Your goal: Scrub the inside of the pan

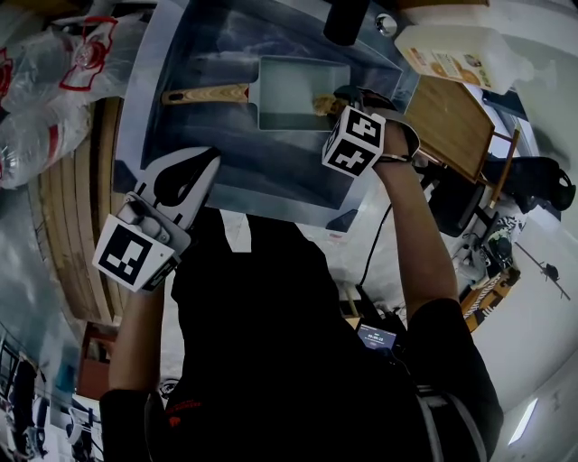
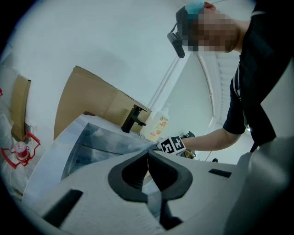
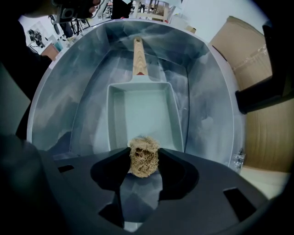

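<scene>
A pale green rectangular pan [image 1: 302,90] with a wooden handle [image 1: 206,94] lies flat in the steel sink [image 1: 208,45]. My right gripper [image 1: 331,102] hangs over the pan's right end, shut on a tan fibrous scrubber [image 1: 322,105]. In the right gripper view the scrubber [image 3: 143,153] sits pinched between the dark jaws of the right gripper [image 3: 144,161], just above the near rim of the pan [image 3: 144,110]; whether it touches the pan I cannot tell. My left gripper [image 1: 213,155] is held at the sink's front edge, shut with nothing in it. In its own view the left gripper [image 2: 148,154] points above the sink.
A black faucet [image 1: 345,20] stands at the sink's back. A soap bottle [image 1: 456,54] and a wooden board [image 1: 456,122] are to the right. Plastic bags [image 1: 54,81] lie at the left. Brown cardboard [image 3: 257,55] leans behind the sink.
</scene>
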The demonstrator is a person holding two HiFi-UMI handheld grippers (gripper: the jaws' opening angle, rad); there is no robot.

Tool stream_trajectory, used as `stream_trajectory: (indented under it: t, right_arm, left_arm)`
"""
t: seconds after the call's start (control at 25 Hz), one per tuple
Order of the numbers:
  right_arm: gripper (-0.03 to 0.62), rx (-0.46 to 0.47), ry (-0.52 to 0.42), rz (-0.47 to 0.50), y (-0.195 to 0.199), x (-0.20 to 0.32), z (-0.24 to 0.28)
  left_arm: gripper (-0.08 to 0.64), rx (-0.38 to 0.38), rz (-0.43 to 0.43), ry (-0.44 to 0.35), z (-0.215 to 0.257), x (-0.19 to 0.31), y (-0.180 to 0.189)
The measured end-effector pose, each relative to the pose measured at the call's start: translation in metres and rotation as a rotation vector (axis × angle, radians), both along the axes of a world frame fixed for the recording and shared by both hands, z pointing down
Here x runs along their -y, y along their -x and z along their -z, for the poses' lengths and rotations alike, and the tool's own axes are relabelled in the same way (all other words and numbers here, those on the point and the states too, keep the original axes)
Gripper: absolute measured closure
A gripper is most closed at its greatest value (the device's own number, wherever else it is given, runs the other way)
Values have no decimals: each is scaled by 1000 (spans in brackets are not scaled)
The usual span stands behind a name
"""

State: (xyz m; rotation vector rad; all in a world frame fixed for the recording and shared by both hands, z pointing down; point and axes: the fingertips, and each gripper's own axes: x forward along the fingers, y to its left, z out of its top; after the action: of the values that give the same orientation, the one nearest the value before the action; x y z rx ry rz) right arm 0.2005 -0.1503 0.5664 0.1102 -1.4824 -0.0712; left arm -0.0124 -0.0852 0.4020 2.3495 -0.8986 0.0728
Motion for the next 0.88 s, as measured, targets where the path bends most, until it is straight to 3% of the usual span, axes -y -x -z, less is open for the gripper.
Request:
stream_trajectory:
  t: [0.88]
  right_arm:
    - [407, 18, -117, -55, 0, 62, -3]
  left_arm:
    - [540, 8, 30, 22, -6, 6, 10]
